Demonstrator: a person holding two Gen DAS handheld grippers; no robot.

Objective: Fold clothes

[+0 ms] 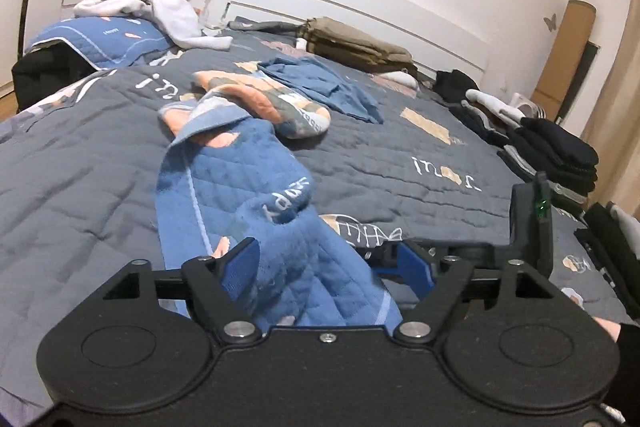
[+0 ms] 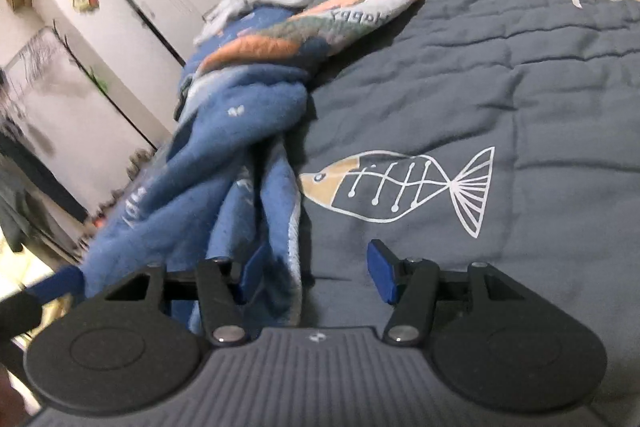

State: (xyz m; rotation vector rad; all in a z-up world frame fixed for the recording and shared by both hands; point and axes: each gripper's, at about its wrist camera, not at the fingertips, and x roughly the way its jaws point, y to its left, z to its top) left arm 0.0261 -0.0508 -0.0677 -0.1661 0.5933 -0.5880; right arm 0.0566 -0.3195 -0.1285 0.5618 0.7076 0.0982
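Observation:
A blue quilted cover (image 1: 224,187) with orange and grey patches lies crumpled in a long ridge on the bed. Its near end runs between the jaws of my left gripper (image 1: 328,267). That gripper is open wide: the cloth rests against the left pad (image 1: 240,263), and the right pad (image 1: 416,267) stands apart from it. In the right wrist view the same cover (image 2: 224,155) is bunched at the left. One edge of it hangs between the jaws of my right gripper (image 2: 316,267), beside the left pad (image 2: 252,269). The right pad (image 2: 380,267) is bare, so this gripper is open.
The bed's grey-blue quilt (image 2: 500,87) carries a fish print (image 2: 396,183). A loose blue garment (image 1: 324,87), a folded khaki pile (image 1: 356,47) and a white garment (image 1: 160,7) lie further back. Black folded stacks (image 1: 556,147) line the right edge. White wardrobes (image 2: 120,27) stand beyond the bed.

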